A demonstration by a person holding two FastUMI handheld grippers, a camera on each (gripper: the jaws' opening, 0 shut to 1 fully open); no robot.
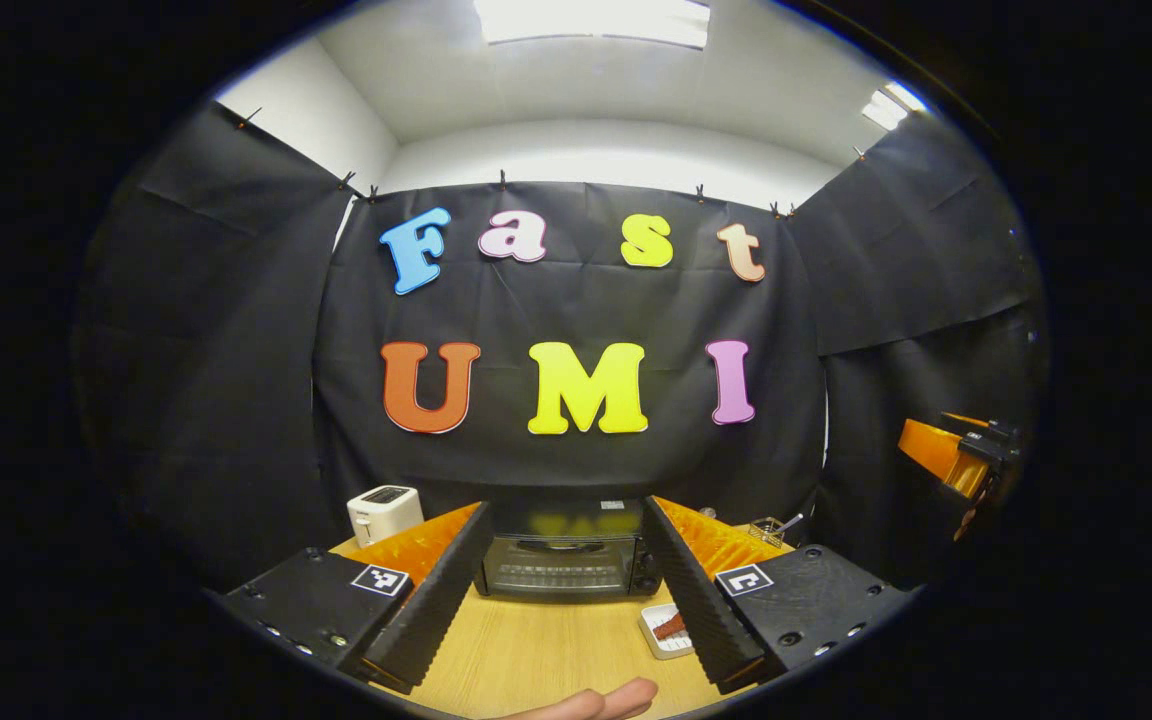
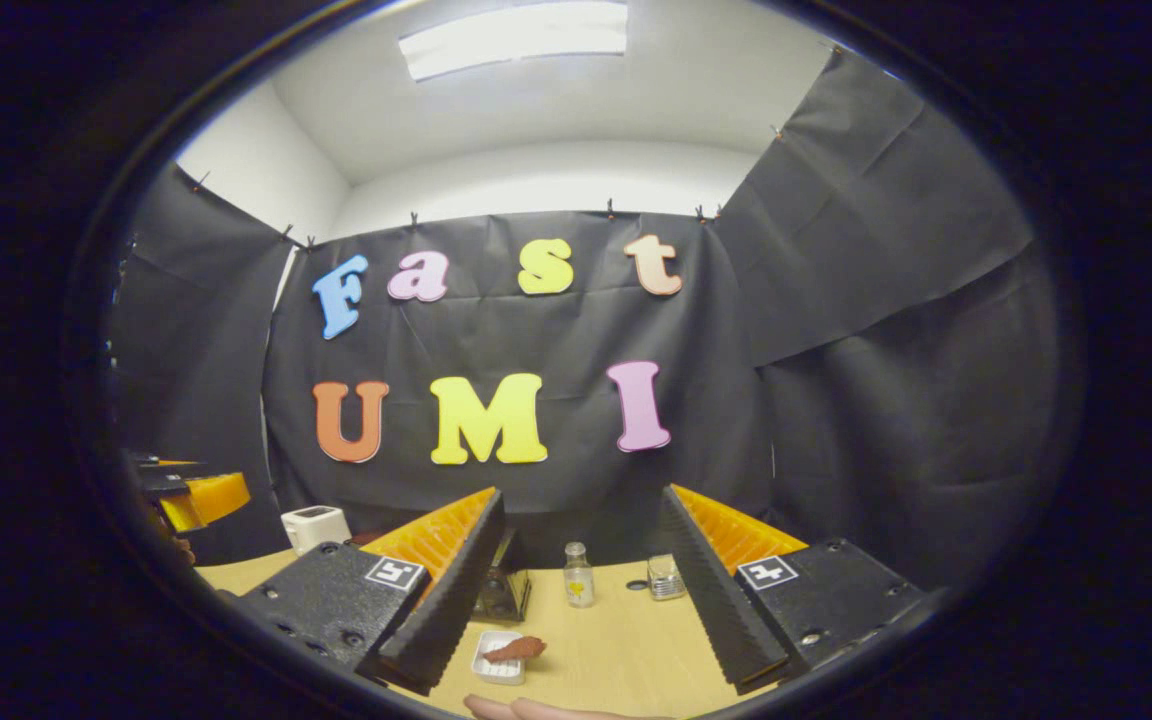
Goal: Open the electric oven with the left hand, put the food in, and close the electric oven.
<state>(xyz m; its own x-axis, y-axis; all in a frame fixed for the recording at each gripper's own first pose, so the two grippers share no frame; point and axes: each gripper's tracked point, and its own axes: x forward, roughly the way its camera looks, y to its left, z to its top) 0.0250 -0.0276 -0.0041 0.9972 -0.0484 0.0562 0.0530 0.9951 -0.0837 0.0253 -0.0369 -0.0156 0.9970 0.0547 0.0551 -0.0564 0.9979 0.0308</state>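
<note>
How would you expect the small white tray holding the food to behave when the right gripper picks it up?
The white tray looks shallow and thin-walled, so it is probably light and may flex if pinched hard. The food lies loose and overhangs one rim, so tilting could let it slide off. On the smooth wooden table, a nudge would likely make the tray skid.

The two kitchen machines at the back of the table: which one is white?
The toaster, the small box at the table's left back corner. The oven beside it is black with a glass door, straight ahead between the left hand-held gripper's fingers.
</note>
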